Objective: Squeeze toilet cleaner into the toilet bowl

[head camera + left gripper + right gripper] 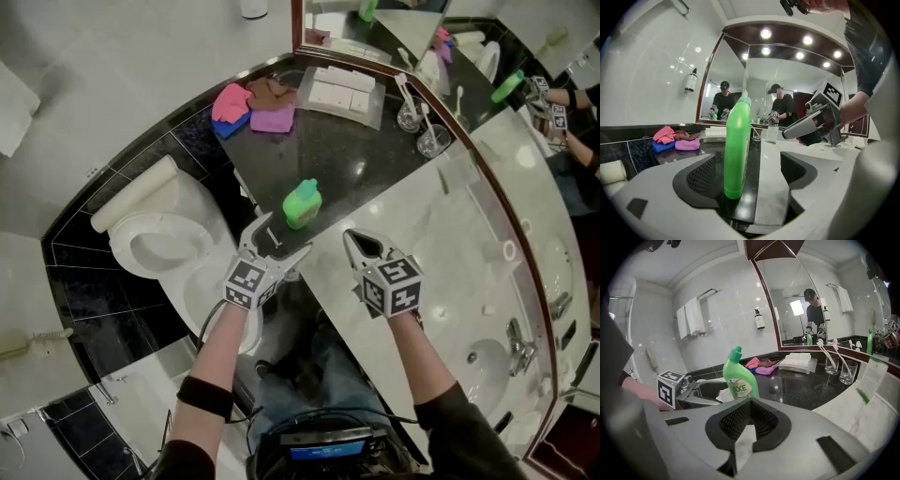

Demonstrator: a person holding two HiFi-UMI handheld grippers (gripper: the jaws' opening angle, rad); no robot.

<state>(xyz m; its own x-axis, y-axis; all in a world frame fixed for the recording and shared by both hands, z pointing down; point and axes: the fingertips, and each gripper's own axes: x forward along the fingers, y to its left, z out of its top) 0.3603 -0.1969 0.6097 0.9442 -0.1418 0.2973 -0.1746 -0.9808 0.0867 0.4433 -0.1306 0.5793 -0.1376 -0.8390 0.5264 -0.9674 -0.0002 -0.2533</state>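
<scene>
Right now my left gripper (281, 239) is spread wide, and the green toilet cleaner bottle (302, 203) stands upright at the mouth of its gap. In the left gripper view the bottle (737, 150) sits nearer one pad than the other. Neither pad presses on it, so I have hold of nothing there. My right gripper (352, 239) is just to the right of the bottle with its jaws closed together and nothing between them.

The bottle rests on the black tabletop (347, 159), close to its near edge. Beyond the bottle, towards the wall, lies a heap of pink, blue, brown and purple cloths (253, 105), and just right of them is a tray of folded white towels (342, 92). Farther right of the bottle two glasses (422, 131) stand by the mirror. The toilet (159, 246) is down to the left of the bottle, off the end of the tabletop, with its lid up and its bowl open. From the right gripper view the bottle (738, 378) shows a label, and my left gripper (693, 390) lies just to its left.
</scene>
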